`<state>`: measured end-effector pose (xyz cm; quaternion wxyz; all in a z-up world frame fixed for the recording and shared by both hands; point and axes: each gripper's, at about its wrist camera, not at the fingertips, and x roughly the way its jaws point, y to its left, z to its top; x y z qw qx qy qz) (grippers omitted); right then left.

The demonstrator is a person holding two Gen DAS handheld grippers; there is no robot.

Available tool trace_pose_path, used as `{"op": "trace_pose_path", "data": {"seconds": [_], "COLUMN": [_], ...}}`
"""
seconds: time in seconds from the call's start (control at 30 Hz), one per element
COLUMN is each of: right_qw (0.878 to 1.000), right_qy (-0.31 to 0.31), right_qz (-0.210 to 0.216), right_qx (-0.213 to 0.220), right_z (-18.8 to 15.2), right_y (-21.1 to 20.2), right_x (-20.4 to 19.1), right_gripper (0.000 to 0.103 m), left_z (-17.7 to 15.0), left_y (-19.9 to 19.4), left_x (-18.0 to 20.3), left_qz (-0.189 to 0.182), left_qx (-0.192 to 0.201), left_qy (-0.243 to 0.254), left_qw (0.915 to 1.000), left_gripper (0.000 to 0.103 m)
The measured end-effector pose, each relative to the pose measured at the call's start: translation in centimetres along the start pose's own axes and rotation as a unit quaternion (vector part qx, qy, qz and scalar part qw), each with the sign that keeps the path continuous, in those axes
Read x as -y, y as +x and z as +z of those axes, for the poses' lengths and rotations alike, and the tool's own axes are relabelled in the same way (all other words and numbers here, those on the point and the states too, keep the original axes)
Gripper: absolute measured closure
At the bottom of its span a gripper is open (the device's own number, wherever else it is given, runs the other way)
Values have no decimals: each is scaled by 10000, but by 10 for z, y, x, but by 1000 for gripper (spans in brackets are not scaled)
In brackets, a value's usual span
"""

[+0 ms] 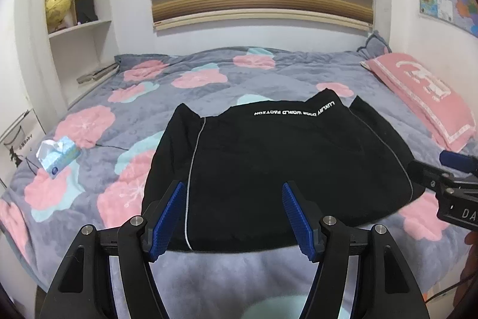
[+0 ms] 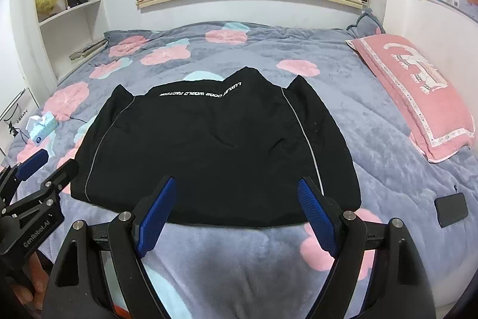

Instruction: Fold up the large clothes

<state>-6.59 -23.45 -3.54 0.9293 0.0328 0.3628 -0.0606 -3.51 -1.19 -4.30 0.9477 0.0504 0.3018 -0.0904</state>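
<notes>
A black garment (image 1: 269,163) with white lettering and grey piping lies flat and partly folded on the bed; it also shows in the right wrist view (image 2: 215,151). My left gripper (image 1: 233,193) is open and empty, hovering over the garment's near left hem. My right gripper (image 2: 236,190) is open and empty over the near right hem. The right gripper shows at the right edge of the left wrist view (image 1: 448,178). The left gripper shows at the left edge of the right wrist view (image 2: 38,178).
The bed has a grey blanket (image 1: 143,97) with pink flowers. A pink pillow (image 2: 418,91) lies at the right. A tissue pack (image 1: 58,154) lies left of the garment. A small black object (image 2: 451,208) lies right of it. Shelves (image 1: 77,5) stand at the back left.
</notes>
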Motion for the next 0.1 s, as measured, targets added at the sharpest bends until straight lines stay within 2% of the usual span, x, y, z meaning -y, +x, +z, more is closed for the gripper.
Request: {"op": "trace_pose_path", "data": {"seconds": [0.1], "right_qw": [10000], "right_qy": [-46], "right_qz": [-62], "right_qx": [17], "right_z": [0], "right_y": [2], "right_x": [0], "right_gripper": [18], "left_z": [0], "left_y": [4], "left_x": [-4], "left_qz": [-150], "left_qx": [-92], "left_qy": [-53], "left_qw": [9998], "left_gripper": [34]}}
